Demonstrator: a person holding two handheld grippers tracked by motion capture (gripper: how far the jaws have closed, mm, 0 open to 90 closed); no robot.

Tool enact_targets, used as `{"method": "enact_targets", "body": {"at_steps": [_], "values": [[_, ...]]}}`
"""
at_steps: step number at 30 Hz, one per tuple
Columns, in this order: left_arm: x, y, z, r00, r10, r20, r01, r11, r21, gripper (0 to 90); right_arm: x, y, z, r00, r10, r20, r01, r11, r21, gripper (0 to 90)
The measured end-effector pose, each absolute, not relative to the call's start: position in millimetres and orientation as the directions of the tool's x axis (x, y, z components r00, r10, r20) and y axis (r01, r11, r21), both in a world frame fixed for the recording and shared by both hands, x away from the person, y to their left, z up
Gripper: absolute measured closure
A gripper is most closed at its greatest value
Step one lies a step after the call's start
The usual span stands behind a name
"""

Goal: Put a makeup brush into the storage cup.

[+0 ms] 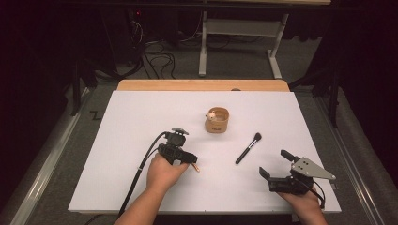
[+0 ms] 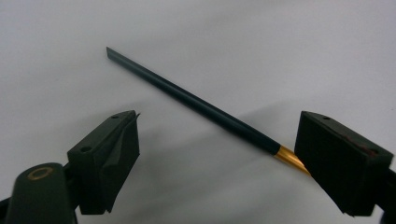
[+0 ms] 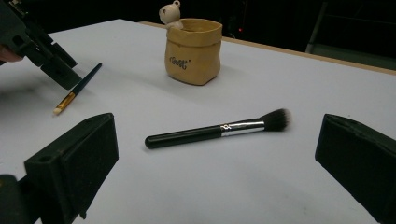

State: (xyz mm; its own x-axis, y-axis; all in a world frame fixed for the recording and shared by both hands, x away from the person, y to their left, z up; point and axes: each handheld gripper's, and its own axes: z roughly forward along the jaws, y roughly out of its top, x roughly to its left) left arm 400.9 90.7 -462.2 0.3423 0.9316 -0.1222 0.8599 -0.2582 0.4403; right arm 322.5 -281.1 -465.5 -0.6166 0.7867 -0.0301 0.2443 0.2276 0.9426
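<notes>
In the left gripper view, the thin brush [image 2: 196,105] loses its gold ferrule end behind our left tongs [image 2: 219,163]; its bristles are hidden there. In the high view, our hand [image 1: 162,173] covers most of that brush, and the pot's [image 1: 217,120] lettering is too small to read.

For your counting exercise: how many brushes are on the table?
2. A thin gold-banded brush lies between the left gripper's open jaws; a black powder brush lies ahead of the right gripper.
</notes>
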Motion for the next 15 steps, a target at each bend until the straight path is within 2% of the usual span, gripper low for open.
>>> {"method": "enact_targets", "body": {"at_steps": [15], "values": [[400.9,85.3,-465.8,0.330,0.938,-0.102,0.856,-0.252,0.452,27.1,322.2,-281.2,-465.6,-0.617,0.786,-0.026,0.249,0.226,0.942,0.3]]}}
